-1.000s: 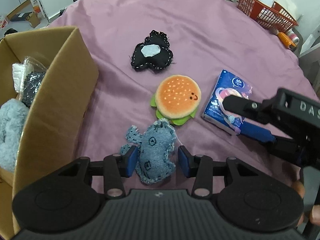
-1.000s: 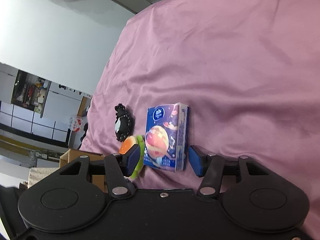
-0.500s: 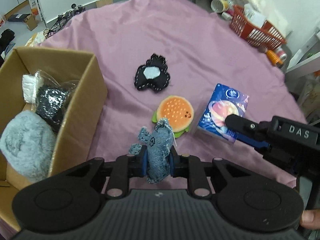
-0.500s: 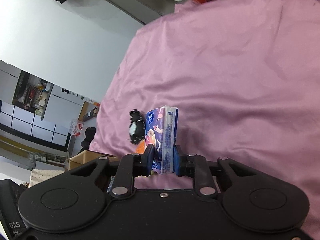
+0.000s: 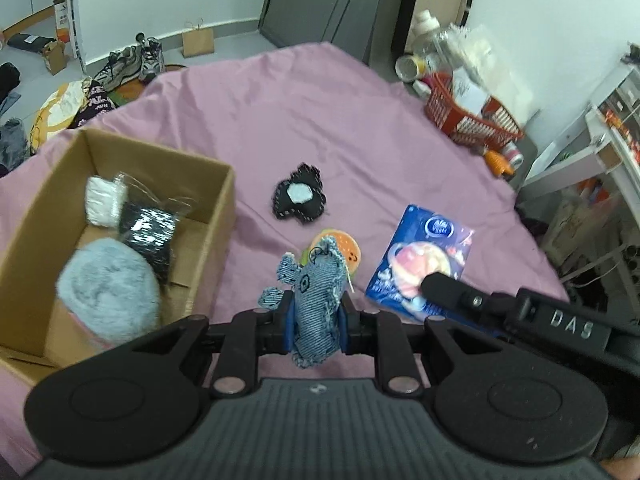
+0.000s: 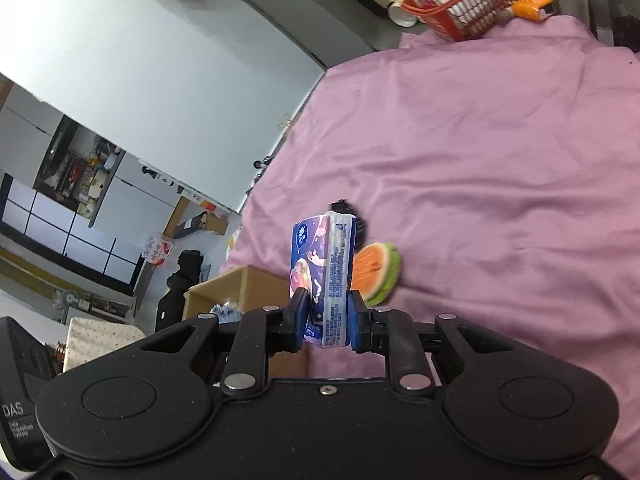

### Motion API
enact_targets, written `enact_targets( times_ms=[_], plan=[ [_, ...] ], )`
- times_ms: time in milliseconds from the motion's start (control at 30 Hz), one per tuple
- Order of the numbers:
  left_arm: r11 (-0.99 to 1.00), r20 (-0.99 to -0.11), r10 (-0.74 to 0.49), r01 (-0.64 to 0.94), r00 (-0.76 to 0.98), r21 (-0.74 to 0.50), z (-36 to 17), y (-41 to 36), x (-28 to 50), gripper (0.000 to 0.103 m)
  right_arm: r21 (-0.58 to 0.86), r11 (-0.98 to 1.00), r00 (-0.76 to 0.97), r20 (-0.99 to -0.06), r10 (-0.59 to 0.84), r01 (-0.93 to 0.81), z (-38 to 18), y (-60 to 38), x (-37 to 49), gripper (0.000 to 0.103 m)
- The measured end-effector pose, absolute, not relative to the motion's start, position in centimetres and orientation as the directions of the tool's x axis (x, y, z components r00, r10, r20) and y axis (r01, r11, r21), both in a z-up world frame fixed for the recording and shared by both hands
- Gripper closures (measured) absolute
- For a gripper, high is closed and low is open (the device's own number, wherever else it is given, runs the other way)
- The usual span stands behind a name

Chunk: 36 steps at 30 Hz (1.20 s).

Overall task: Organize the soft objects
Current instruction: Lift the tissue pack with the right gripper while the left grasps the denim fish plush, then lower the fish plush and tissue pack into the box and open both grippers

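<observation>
Soft blue denim elephant toy [image 5: 318,304] sits clamped in our left tongs [image 5: 316,320], lifted off the pink-clothed tabletop [image 5: 320,120]; our right tongs [image 6: 325,320] pinch the blue tissue pack [image 6: 324,276]. We judge both are mid-carry — next, swing left over the open cardboard box [image 5: 216,216] and release.

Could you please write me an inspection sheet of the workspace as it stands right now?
Surface: pink cloth, wrinkled, covering the table.
Job's things: denim plush in the left gripper; tissue pack in the right gripper; burger plush and black plush lying on the cloth; cardboard box holding a grey fluffy item and bagged items.
Clutter: red basket with bottles at the far edge.
Grippers: both shut, fingers clamping their loads.
Cables: nothing seen.
Surroundings: shoes, paper bag and clothing on the floor; shelving to the right.
</observation>
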<state>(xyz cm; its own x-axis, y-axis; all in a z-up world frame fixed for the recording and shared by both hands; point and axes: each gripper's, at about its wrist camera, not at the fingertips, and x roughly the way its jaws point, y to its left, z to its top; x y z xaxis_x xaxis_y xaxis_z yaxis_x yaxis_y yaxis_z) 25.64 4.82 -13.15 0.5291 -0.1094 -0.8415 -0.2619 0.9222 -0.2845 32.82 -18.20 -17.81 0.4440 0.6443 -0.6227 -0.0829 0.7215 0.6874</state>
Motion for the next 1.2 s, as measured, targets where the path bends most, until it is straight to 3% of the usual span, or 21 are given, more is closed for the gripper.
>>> enact_targets(
  times_ms=[633,1200],
  plan=[
    [0.884,-0.824,-0.098,-0.332,0.558,-0.330,-10.5,14.9,20.9,0.083,0.667,0.732,0.423,-0.628,0.653,-0.138,-14.9,-9.4,28.7,0.082],
    [0.863,-0.858,-0.129,-0.370,0.497,-0.344,-13.0,20.4,18.9,0.082,0.602,0.786,0.398,-0.693,0.601,-0.141,-14.9,-4.1,26.4,0.082]
  ],
)
